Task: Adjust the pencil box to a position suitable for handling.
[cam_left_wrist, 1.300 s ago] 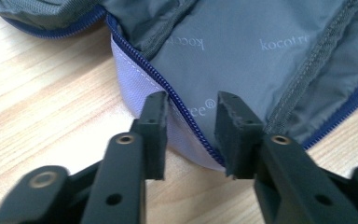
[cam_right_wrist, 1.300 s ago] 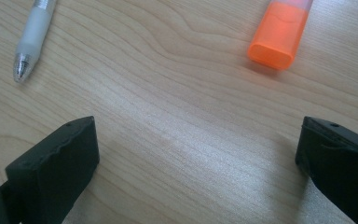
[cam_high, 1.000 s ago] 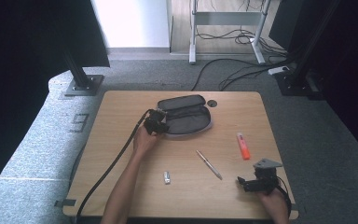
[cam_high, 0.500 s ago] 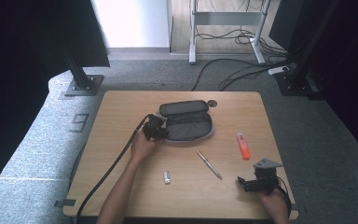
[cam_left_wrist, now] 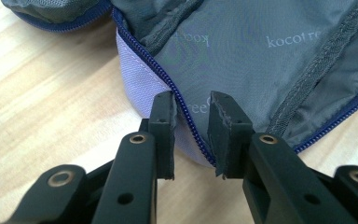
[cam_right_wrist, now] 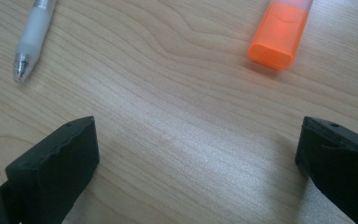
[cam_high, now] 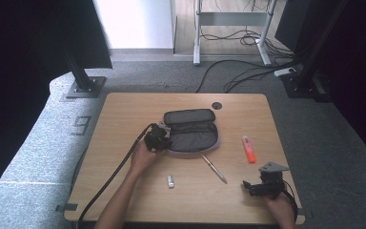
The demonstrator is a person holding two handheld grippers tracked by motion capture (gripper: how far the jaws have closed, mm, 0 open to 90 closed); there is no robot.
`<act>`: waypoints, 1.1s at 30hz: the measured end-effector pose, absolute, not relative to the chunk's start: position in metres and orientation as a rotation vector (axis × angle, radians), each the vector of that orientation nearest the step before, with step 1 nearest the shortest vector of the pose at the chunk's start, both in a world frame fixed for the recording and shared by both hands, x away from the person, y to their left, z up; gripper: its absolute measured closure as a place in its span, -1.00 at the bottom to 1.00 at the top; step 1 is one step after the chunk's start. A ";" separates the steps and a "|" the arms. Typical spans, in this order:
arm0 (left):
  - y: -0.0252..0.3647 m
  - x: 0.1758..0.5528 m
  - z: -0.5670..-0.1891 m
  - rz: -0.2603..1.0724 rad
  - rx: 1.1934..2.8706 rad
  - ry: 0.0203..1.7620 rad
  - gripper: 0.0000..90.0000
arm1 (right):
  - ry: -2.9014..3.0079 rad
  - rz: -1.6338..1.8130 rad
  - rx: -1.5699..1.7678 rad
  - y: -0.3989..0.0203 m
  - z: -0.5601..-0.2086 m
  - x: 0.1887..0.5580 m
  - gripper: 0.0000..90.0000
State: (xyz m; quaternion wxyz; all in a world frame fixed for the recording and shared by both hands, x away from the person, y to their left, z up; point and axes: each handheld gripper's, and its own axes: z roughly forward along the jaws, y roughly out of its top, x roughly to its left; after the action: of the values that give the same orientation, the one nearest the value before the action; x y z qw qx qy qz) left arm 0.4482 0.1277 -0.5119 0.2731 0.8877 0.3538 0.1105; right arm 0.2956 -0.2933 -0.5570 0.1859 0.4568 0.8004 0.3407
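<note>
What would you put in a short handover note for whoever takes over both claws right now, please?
Left claw: slightly open, jaws straddling the zipper edge of the pencil case, not clamped.
Right claw: wide open, idle at the table's near right corner.
The case lies unzipped mid-table. The pen, orange highlighter and a small silver item lie loose on the table outside it.
Done: case opened. Left, probably: load the loose items and zip it shut.

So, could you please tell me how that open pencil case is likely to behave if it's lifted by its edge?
The pencil case is thin, creased fabric, so it would probably sag. Lying open and flat, it looks light. Its lid flap may well flop.
</note>
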 end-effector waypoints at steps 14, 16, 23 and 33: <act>0.130 0.417 -0.512 0.273 2.394 0.915 0.58 | 2.255 0.959 1.287 -0.293 -0.557 0.296 -1.00; 0.130 0.412 -0.513 0.266 2.388 0.911 0.58 | 2.254 0.960 1.287 -0.293 -0.557 0.296 -1.00; 0.131 0.400 -0.513 0.259 2.387 0.896 0.57 | 2.254 0.960 1.287 -0.293 -0.557 0.296 -1.00; 0.131 0.395 -0.508 0.286 2.368 0.887 0.29 | 2.255 0.960 1.287 -0.293 -0.557 0.296 -1.00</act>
State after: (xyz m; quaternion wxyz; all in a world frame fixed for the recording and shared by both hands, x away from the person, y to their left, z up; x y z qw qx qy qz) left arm 0.3948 0.1314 -0.5075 0.2940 0.8894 0.3331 0.1075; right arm 0.2956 -0.2932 -0.5570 0.1858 0.4570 0.8004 0.3406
